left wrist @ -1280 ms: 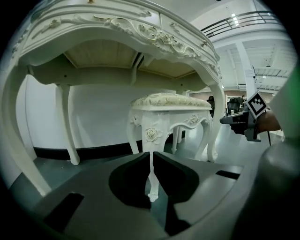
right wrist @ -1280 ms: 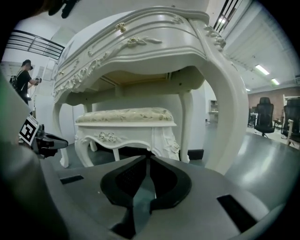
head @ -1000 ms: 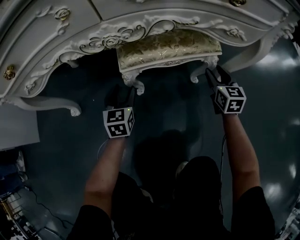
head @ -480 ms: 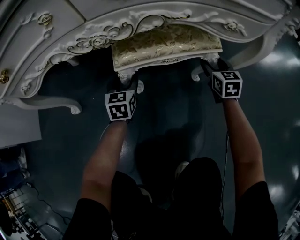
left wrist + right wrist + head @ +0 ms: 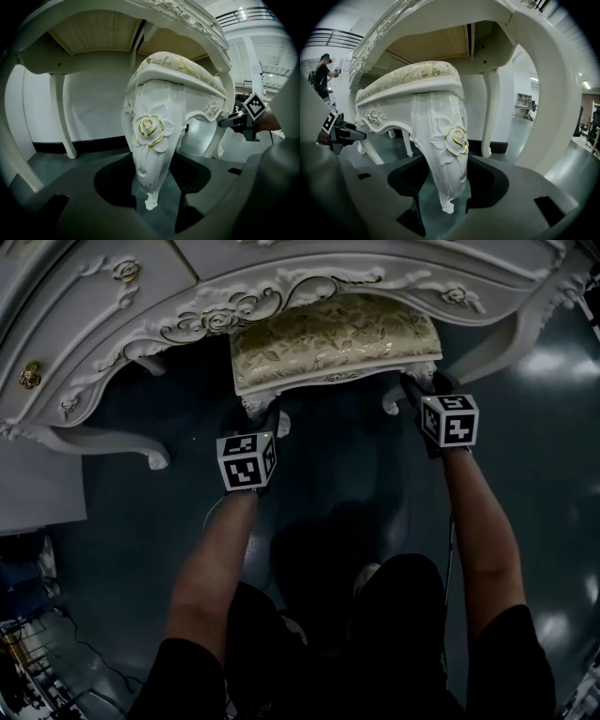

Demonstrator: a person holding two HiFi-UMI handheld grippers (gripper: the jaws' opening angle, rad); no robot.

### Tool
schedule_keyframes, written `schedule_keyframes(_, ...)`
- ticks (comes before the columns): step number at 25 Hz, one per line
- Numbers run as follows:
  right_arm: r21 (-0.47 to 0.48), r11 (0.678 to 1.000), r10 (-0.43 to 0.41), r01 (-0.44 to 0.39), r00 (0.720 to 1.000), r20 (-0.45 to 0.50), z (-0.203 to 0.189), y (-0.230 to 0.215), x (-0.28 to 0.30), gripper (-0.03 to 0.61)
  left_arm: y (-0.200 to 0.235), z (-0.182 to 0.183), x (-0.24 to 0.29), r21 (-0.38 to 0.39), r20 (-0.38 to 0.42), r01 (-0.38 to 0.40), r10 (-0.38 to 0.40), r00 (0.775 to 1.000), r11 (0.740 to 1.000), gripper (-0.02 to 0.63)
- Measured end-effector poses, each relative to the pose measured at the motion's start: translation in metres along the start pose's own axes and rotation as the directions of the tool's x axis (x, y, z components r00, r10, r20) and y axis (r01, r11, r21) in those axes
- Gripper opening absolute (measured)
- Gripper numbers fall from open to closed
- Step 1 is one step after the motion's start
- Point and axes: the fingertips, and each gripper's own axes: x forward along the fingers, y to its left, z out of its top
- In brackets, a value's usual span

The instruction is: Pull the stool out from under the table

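Under the white carved tabletop (image 5: 216, 306), the stool (image 5: 281, 381) stands on the dark glossy floor (image 5: 337, 474). Its gold-patterned seat (image 5: 333, 334) is partly tucked beneath, with the front edge and 2 front legs towards the person. At the near left corner, the left gripper (image 5: 249, 420) reaches to the front left leg (image 5: 150, 154). The left gripper view shows that leg, carved with a gold-edged rose (image 5: 149, 126), upright between the fingers (image 5: 215, 201). These have just been closing a little, yet they are wide, with a dark gap on each side of the leg and no pressure on it. The right gripper (image 5: 419, 390) is at the front right leg (image 5: 447, 154) in the same way. That leg rises between its fingers (image 5: 520, 197), which have just been opening and are wide, clear of the leg on both sides. Both grippers point forward and somewhat down, well apart, 1 at each front corner of the seat, with the person's forearms (image 5: 220, 559) stretched out behind them.
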Motion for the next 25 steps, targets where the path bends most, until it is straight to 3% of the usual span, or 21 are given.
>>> schedule_keyframes(25,0.012,1.000,-0.014,0.015,0.999,-0.051,-0.067,0.083,-0.112,0.268,-0.012,-0.068,-0.124,0.027,-0.022,0.077,-0.077,0.997,0.997,0.235)
